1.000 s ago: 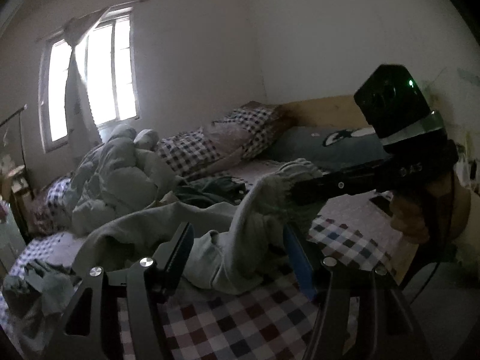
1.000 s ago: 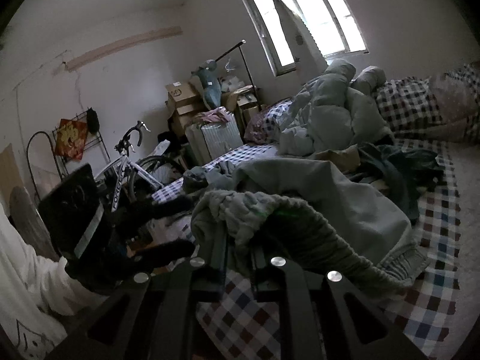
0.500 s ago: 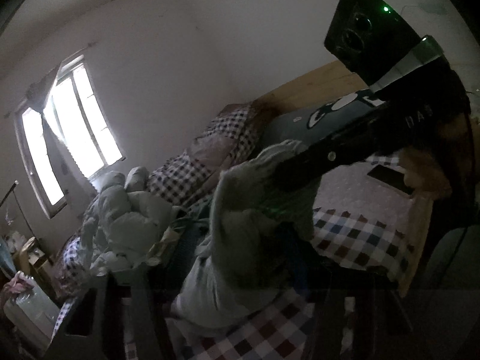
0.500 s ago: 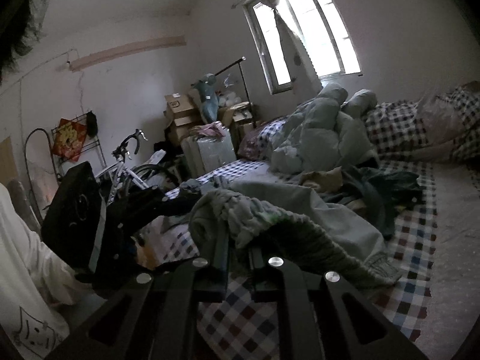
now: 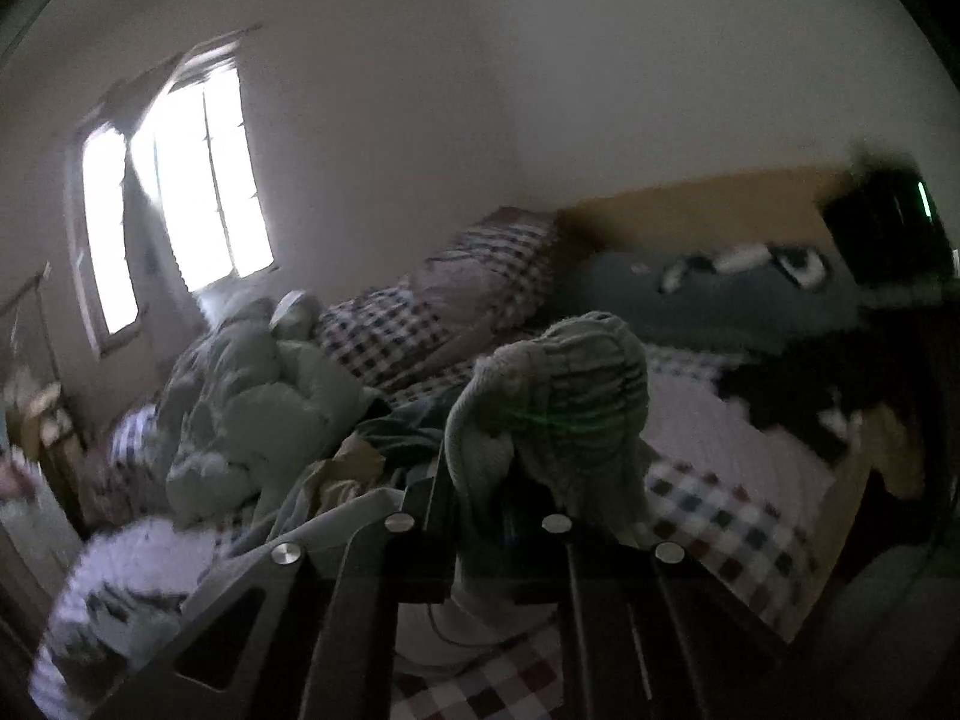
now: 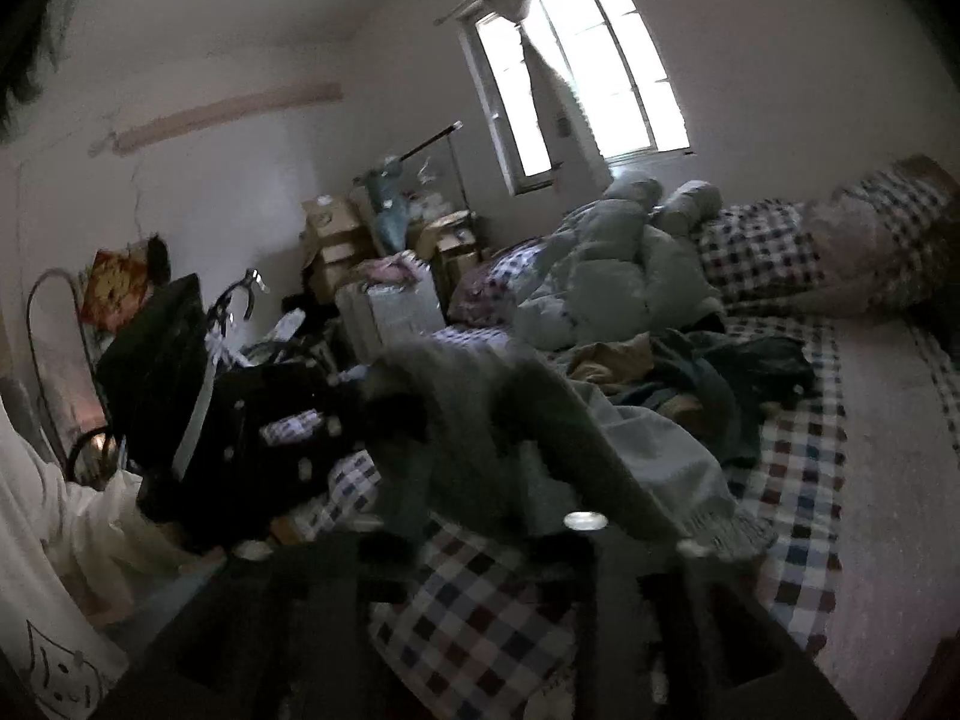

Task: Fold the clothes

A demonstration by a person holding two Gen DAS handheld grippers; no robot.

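Over the checked bed (image 5: 720, 516), the left claw (image 5: 498, 516) has just been closing and now pinches a bunch of the grey-green knitted garment (image 5: 564, 396), whose ribbed edge stands up above its fingers while the rest trails down onto the bedspread. From the right wrist view, the right claw (image 6: 498, 534) has just been opening; its jaws stand apart with the blurred garment (image 6: 480, 420) lying between and above them, no pad visibly pressing. A pale rumpled duvet (image 6: 606, 270) lies near the window (image 6: 582, 66), with dark clothes (image 6: 738, 372) heaped beside it.
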